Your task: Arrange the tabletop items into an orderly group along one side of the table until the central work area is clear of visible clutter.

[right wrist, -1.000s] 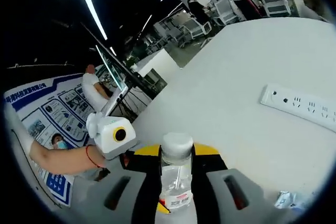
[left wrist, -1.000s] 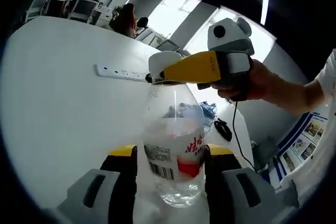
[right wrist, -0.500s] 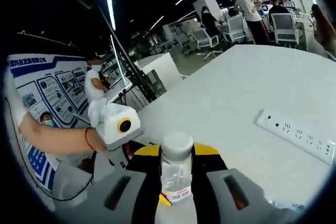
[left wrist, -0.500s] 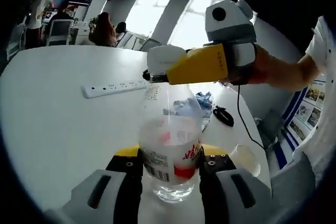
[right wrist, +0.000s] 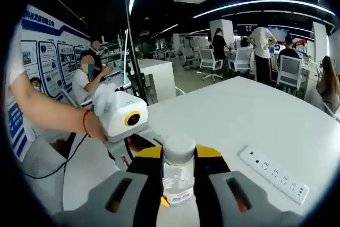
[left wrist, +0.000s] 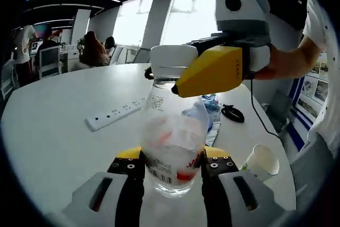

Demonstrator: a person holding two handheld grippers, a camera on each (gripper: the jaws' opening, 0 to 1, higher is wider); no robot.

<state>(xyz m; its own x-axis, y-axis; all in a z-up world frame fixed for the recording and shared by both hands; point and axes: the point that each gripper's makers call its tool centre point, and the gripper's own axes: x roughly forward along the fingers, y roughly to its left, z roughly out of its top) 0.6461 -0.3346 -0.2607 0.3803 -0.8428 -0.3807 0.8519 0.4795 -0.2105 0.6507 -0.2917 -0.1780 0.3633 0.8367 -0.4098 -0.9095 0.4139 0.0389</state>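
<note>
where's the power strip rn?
The power strip lies flat on the white table, left of the bottle in the left gripper view. In the right gripper view it sits lower right, right of the bottle cap.

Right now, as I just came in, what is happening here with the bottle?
A person holds a clear water bottle with both claws at once. The left claw is shut on the bottle's lower body, and the right claw is shut on its white cap, so it may be twisting the cap. On the white table lie a power strip, a paper cup, some blue wrappers and a black cable, not yet grouped.
</note>
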